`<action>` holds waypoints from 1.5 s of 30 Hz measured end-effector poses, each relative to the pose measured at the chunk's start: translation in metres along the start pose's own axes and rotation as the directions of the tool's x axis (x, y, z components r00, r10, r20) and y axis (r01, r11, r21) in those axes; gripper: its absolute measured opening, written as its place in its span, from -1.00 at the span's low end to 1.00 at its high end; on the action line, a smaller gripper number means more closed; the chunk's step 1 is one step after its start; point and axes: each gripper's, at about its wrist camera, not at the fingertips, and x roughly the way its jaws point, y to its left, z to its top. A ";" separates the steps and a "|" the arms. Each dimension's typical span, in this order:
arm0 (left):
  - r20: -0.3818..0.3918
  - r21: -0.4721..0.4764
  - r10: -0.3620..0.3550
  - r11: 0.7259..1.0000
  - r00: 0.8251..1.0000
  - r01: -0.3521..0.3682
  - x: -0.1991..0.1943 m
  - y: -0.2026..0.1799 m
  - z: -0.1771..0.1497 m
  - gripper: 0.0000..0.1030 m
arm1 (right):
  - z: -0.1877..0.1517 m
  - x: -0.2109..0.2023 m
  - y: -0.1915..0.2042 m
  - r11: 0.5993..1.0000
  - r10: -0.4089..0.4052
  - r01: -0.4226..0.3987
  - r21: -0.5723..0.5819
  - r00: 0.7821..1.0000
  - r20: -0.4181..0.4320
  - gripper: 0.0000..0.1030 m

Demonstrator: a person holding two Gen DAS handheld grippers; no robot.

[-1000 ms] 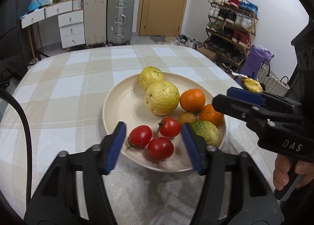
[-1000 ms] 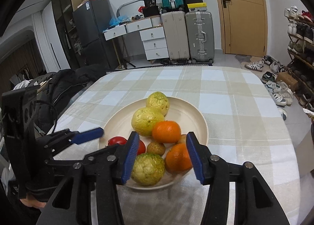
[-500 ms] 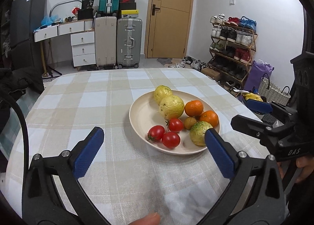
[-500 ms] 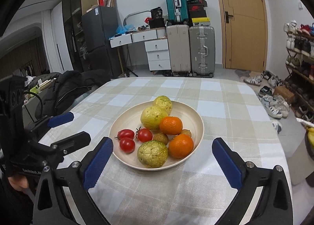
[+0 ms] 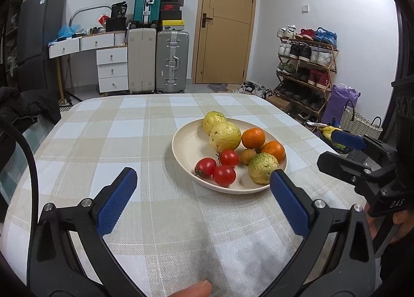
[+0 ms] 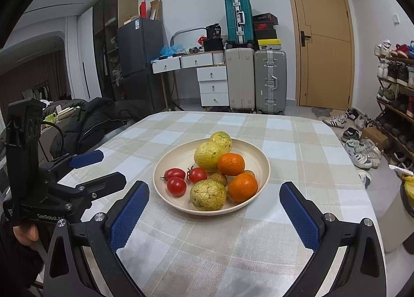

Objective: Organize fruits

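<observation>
A round cream plate sits on the checked tablecloth, toward the near right part of the table, and all the fruit is heaped in it. Three glossy red tomatoes lie together on the plate's left side, green stalks showing on two of them. Two pale yellow, bumpy fruits sit at the far side, one behind the other and touching, and a third, greener and more wrinkled, rests at the near rim. Two oranges lie to the right, one nearer than the other, with a small brownish fruit tucked in the middle of the pile. The fruits are all roundish, so none has a clear long axis; the far yellow pair lines up from near to far. The left gripper hangs above the cloth short of the plate, blue pads spread wide with nothing between them. The right gripper is likewise spread wide over the near edge of the table, empty, the plate just beyond its fingertips. A hand grips the left tool's handle.
</observation>
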 end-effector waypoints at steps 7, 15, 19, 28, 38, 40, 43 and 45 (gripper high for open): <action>0.017 0.019 0.003 1.000 1.000 -0.003 -0.003 -0.004 -0.002 0.99 | -0.005 -0.003 0.002 1.000 0.002 -0.002 -0.004 1.000 0.024 1.00; 0.023 0.055 0.013 0.998 1.000 -0.014 -0.001 -0.013 -0.002 0.99 | -0.009 -0.004 0.001 1.000 0.006 -0.006 -0.002 0.999 0.035 1.00; 0.027 0.069 0.018 0.997 0.999 -0.019 -0.002 -0.016 -0.002 0.99 | -0.008 -0.007 0.001 1.000 0.010 -0.010 0.003 0.999 0.048 1.00; 0.013 0.049 0.022 0.999 1.000 -0.022 -0.002 -0.014 -0.004 0.99 | -0.010 -0.007 0.006 1.000 -0.006 0.007 -0.017 0.999 0.047 1.00; 0.004 0.042 0.024 0.999 1.000 -0.024 0.001 -0.010 -0.003 0.99 | -0.010 -0.007 0.006 1.000 -0.004 0.005 -0.012 0.999 0.044 1.00; 0.004 0.043 0.024 0.999 1.000 -0.024 0.002 -0.010 -0.003 0.99 | -0.010 -0.007 0.006 1.000 -0.004 0.005 -0.012 0.999 0.044 1.00; 0.002 0.041 0.026 0.999 1.000 -0.026 0.002 -0.010 -0.003 0.99 | -0.010 -0.007 0.006 1.000 -0.004 0.005 -0.013 0.999 0.045 1.00; 0.003 0.041 0.026 0.999 1.000 -0.026 0.002 -0.010 -0.003 0.99 | -0.010 -0.007 0.006 1.000 -0.005 0.006 -0.013 0.999 0.044 1.00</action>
